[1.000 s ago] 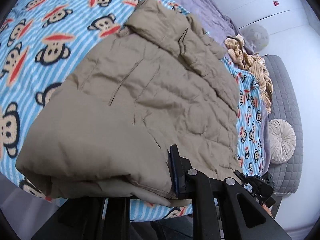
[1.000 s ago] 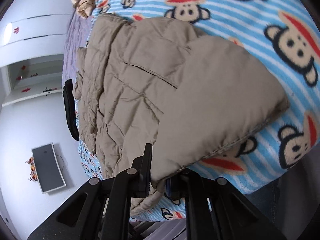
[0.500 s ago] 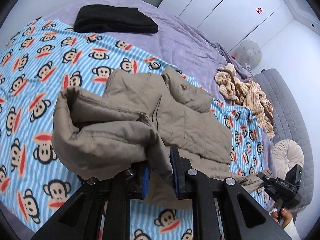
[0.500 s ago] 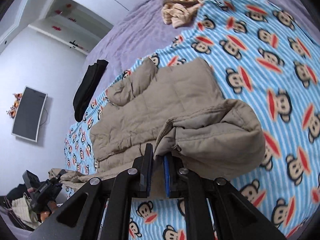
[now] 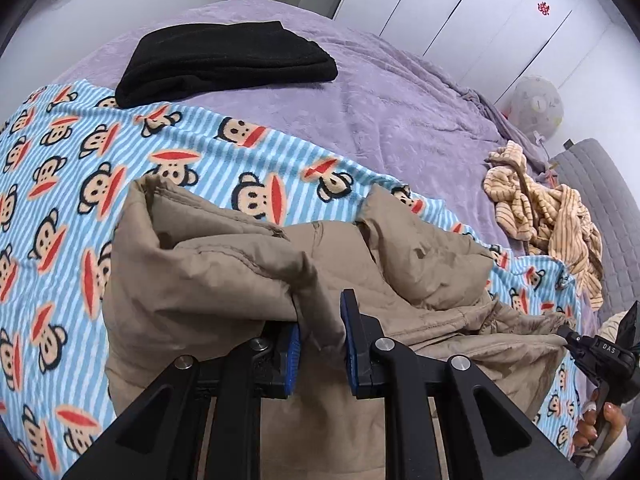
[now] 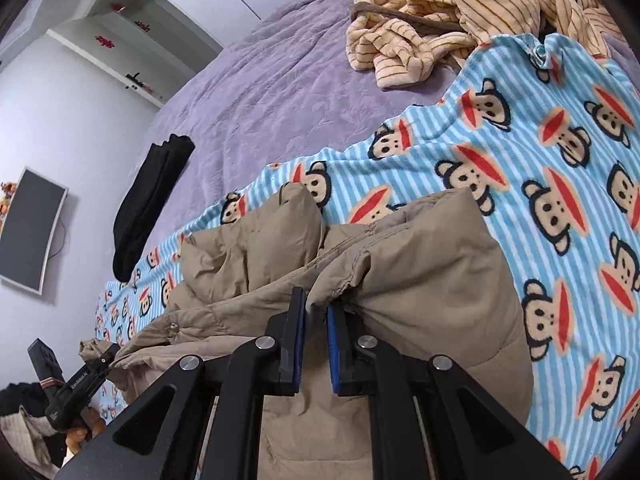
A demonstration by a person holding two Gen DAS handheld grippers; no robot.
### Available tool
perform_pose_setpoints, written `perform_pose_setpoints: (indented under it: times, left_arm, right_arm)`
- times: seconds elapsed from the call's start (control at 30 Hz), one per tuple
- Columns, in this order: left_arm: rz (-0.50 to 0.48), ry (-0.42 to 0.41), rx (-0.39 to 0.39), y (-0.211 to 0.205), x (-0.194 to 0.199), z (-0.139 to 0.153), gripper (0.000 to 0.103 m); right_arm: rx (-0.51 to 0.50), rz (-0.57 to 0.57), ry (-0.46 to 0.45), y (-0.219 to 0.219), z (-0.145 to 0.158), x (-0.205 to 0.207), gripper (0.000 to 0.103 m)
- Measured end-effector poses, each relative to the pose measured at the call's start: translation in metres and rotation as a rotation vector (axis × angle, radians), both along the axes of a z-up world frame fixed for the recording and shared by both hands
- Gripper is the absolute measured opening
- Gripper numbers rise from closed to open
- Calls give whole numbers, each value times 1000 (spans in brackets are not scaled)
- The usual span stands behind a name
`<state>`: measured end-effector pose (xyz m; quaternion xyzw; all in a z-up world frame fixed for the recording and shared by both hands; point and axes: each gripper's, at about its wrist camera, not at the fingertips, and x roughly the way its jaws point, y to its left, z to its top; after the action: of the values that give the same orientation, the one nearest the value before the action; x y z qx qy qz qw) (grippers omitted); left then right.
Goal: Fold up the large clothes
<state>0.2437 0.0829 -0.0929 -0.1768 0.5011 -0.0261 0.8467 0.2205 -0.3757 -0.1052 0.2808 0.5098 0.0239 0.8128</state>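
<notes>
A tan puffer jacket (image 5: 420, 264) lies bunched on a blue striped monkey-print blanket (image 5: 80, 160). My left gripper (image 5: 320, 332) is shut on a fold of the jacket's edge, and cloth runs between its blue pads. In the right wrist view the same jacket (image 6: 432, 280) hangs folded over itself, with my right gripper (image 6: 316, 312) shut on its edge. Each gripper also shows in the other view. The right gripper (image 5: 600, 356) is held in a hand at the jacket's far end. The left gripper (image 6: 80, 384) grips the opposite end.
The blanket (image 6: 560, 160) covers part of a purple bedspread (image 5: 400, 100). A folded black garment (image 5: 228, 60) lies at the bed's far side. A crumpled beige striped garment (image 5: 540, 208) sits by the grey quilted headboard (image 5: 600, 208). White wardrobe doors (image 5: 480, 8) stand behind.
Both grippers have lifted the jacket's lower edge off the bed and carried it forward over the body toward the collar. The jacket went from flat to doubled over.
</notes>
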Motion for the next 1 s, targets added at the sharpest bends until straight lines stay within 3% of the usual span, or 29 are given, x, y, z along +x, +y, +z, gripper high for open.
perform_pose_setpoints:
  times: [0.2,0.37,0.47,0.63,0.77,0.8,0.83,0.87,0.93,0.97,1.0]
  left_arm:
    - [8,54,62,-1,59,-52,20]
    - [-25,87,120,-10,74,-86,20]
    - [-49,82,160,-17,81,-95,20]
    - [-21,104,164,-17,95,-102,20]
    - [1,79,169,-14,88,-76,21]
    - [-8,56,173,-14,83,-66,21]
    - [-26,22,177,-14,74,-52,21]
    - [-44,-11,181,-15,66,-40,22]
    - [-81,-56,185,-16,50,-22,63]
    - [-92,-90,184,-19,38,-14,90]
    - [-107,-122,178,-23,29,-8,91]
  right_arm:
    - [10,-61,88,-3,-58,41,11]
    - [2,-59,144,1,-96,56,11]
    - [-13,-50,144,2,-104,65,11]
    - [-8,-47,152,1,-109,77,11]
    - [14,-26,150,-4,-88,73,13]
    - [14,-13,141,-4,-80,69,16]
    - [9,0,127,-5,-71,63,26]
    - [0,9,104,-5,-60,55,47]
    - [-16,22,57,-2,-43,38,59]
    - [-17,50,41,4,-38,29,57]
    - [-21,87,34,12,-36,22,54]
